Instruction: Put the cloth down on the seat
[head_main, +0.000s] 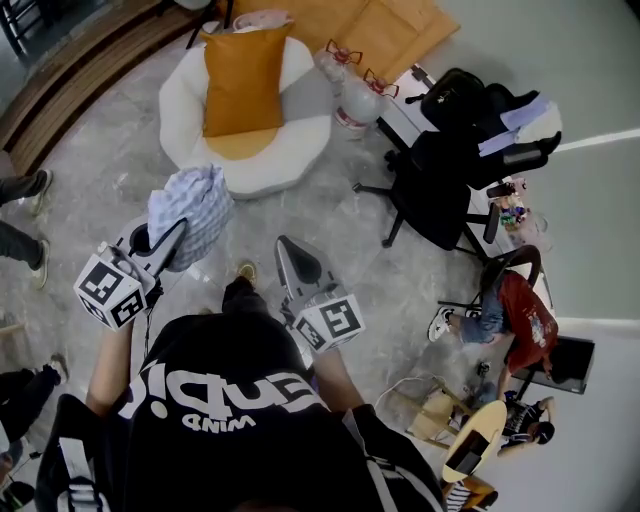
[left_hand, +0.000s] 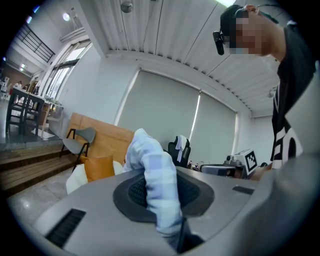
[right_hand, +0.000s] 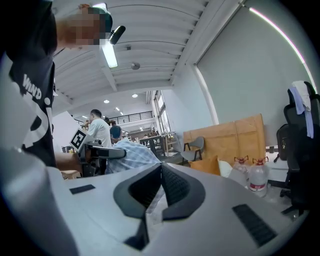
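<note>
We saw left gripper (left_hand: 159, 174) with jaws clamped on cloth (left_hand: 156, 187). Cloth pale blue, checked, bunched, standing up above dark pads. Beyond jaws we noted white seat (left_hand: 75, 181) on floor, orange cushion (left_hand: 98, 167) propped upright on it. Grey chair (left_hand: 80, 139) before wooden panel (left_hand: 107, 141) behind. Black office chair (left_hand: 178, 150) further right. Person's black shirt (left_hand: 295, 105) at right edge.

Shirt (head_main: 215, 395): small white word "WIND", upside down in head view. Larger print beside it not legible. Bottle labels (right_hand: 258, 186) unreadable.
</note>
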